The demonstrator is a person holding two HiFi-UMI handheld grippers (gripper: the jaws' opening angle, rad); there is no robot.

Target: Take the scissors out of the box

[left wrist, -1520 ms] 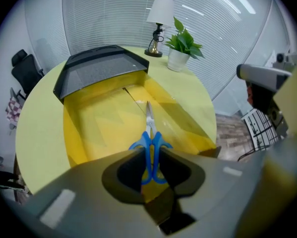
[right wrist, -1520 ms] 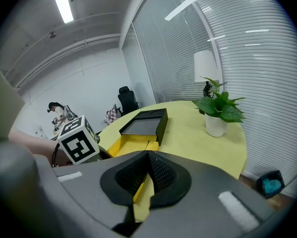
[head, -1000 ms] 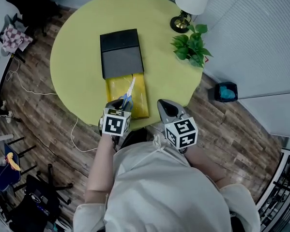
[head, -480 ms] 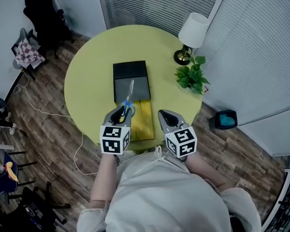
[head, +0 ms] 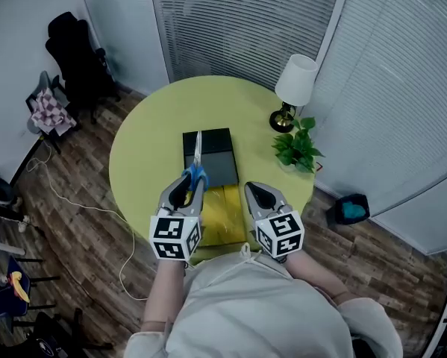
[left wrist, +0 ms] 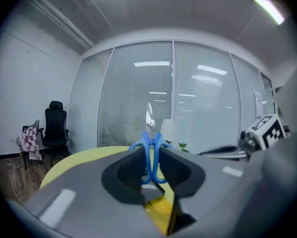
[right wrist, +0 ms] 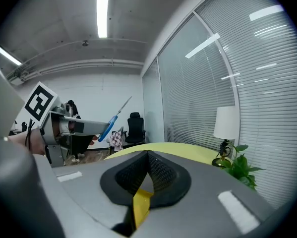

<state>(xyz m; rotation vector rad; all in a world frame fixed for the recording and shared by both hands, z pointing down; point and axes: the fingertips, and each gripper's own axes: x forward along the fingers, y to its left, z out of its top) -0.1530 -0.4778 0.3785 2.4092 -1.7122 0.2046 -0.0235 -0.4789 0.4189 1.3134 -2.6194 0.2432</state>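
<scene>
Blue-handled scissors (head: 197,171) are clear of the box, blades pointing away over the black lid (head: 216,162). My left gripper (head: 187,185) is shut on their handles, held above the table's near side. In the left gripper view the handle loops (left wrist: 149,155) sit squeezed between the pads and the blade (left wrist: 149,116) sticks up. The yellow box tray (head: 223,211) lies below, between both grippers. My right gripper (head: 254,191) hovers beside it, shut with nothing in it; its pads (right wrist: 160,175) meet. From the right gripper view the scissors (right wrist: 112,119) slant up at the left.
The round yellow-green table (head: 145,162) carries a white lamp (head: 294,84) and a potted plant (head: 296,149) at its far right. Window blinds stand behind. A black chair (head: 74,58) and a cable (head: 74,200) on the wooden floor are to the left.
Both grippers have risen. The left one lifted the scissors out of the yellow tray and turned them from steeply downward to nearly level. The right gripper stayed shut.
</scene>
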